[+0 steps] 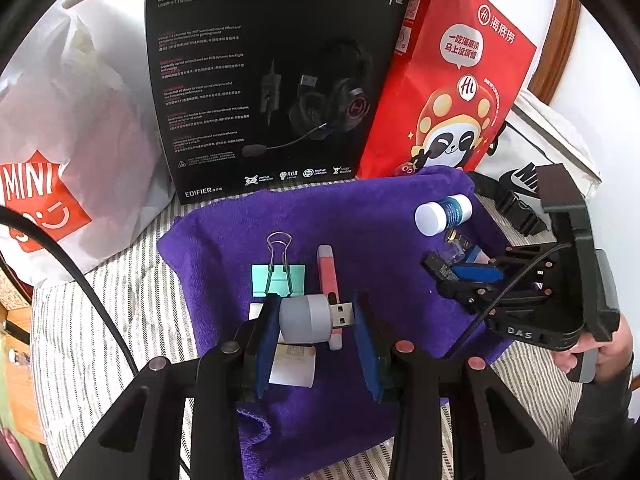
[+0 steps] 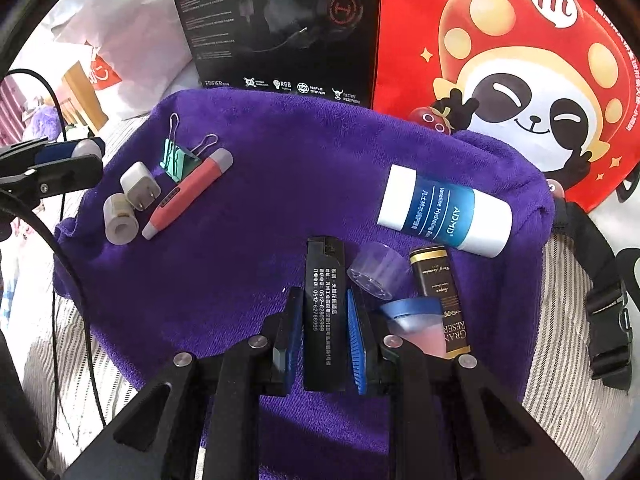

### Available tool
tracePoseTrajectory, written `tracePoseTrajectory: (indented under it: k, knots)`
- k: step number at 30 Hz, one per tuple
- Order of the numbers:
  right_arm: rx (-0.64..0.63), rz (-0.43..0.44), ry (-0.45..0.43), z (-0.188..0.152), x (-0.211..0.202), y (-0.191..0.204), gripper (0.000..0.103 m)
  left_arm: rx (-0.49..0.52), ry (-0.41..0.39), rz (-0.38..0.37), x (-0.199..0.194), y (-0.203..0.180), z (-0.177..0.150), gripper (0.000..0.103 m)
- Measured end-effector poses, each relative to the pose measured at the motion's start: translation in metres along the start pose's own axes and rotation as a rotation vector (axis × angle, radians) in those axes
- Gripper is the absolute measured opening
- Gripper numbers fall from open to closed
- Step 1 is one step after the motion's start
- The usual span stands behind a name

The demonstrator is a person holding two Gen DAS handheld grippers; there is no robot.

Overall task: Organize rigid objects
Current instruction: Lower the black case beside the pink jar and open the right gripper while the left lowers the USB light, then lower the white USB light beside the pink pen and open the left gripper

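Here the left gripper (image 1: 316, 320) should lower its grey USB plug (image 1: 310, 318) gently beside the pink pen (image 1: 329, 276) on the purple towel (image 1: 360, 216); the jaws stand fairly wide, the plug touching mainly the left pad. Farther right, the right gripper (image 2: 322, 334) stands narrowly around the black lighter (image 2: 323, 316); whether it is gripping, I cannot tell.
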State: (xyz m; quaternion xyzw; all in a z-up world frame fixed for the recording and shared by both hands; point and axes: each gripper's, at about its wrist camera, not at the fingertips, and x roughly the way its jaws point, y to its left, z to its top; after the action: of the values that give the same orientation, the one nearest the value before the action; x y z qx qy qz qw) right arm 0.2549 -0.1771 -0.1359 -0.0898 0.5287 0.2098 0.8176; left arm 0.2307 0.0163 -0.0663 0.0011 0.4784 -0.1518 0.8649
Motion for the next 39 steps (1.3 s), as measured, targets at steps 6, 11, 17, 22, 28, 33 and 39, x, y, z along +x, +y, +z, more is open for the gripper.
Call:
tracePoseTrajectory:
  k: [6,11,17,22,28,33,39]
  knots:
    - [0.026,0.078,-0.015,0.001,-0.016,-0.006,0.035,0.011,0.015,-0.005,0.006,-0.003,-0.001,0.034]
    - [0.058,0.084,-0.086,0.002,-0.045,-0.020,0.042,0.047,0.059,-0.002,0.020,-0.015,-0.004,0.034]
    - [0.133,0.051,-0.144,0.001,-0.069,-0.045,0.042,0.098,0.138,-0.006,0.041,-0.033,-0.012,0.034]
    - [0.180,0.028,-0.153,0.000,-0.075,-0.064,0.043,0.156,0.173,0.011,0.051,-0.049,-0.019,0.034]
    - [0.192,0.029,-0.164,-0.001,-0.081,-0.070,0.043,0.190,0.183,0.010,0.049,-0.058,-0.023,0.034]
    - [0.176,0.034,-0.164,-0.001,-0.082,-0.064,0.043,0.209,0.209,0.032,0.056,-0.062,-0.025,0.034]
    - [0.168,0.033,-0.150,-0.001,-0.078,-0.061,0.043,0.215,0.237,0.048,0.059,-0.056,-0.029,0.034]
